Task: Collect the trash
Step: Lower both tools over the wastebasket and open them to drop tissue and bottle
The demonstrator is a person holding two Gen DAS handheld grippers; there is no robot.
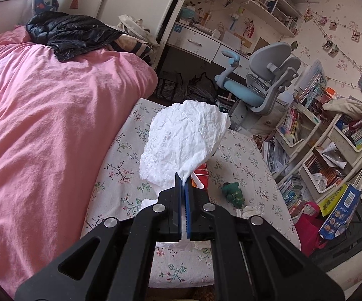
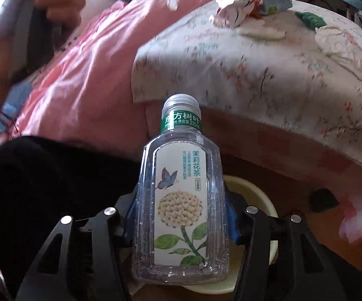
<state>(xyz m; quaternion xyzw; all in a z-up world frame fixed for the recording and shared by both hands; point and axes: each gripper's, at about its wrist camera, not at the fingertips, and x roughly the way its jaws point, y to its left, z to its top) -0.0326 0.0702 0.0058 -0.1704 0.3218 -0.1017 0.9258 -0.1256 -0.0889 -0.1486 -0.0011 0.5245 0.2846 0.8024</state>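
Both grippers are loaded, so the step in hand looks like the carry-and-drop part of collecting trash. The left gripper [image 1: 183,179] has its jaws pressed together on a corner of a crumpled white tissue [image 1: 183,140], which hangs lifted above the floral-covered worktop [image 1: 246,155] beside the pink bed [image 1: 43,125]. The right gripper [image 2: 182,215] has its jaws closed against the sides of an empty clear tea bottle [image 2: 181,200], cap pointing away from the camera, held low beside the worktop edge and over a pale yellow bin [image 2: 253,190] whose rim shows behind and below the bottle. More litter lies on the cloth: a crumpled printed wrapper [image 2: 238,2] and another wad of tissue [image 2: 343,47] in the right wrist view, with a small green toy [image 1: 233,192] nearby that is probably not trash. The next move, as I judge it, calls for spreading the right jaws so the bottle falls into the bin, then bringing the tissue over the same opening; the light tissue may cling to a pad, so a clean release matters.
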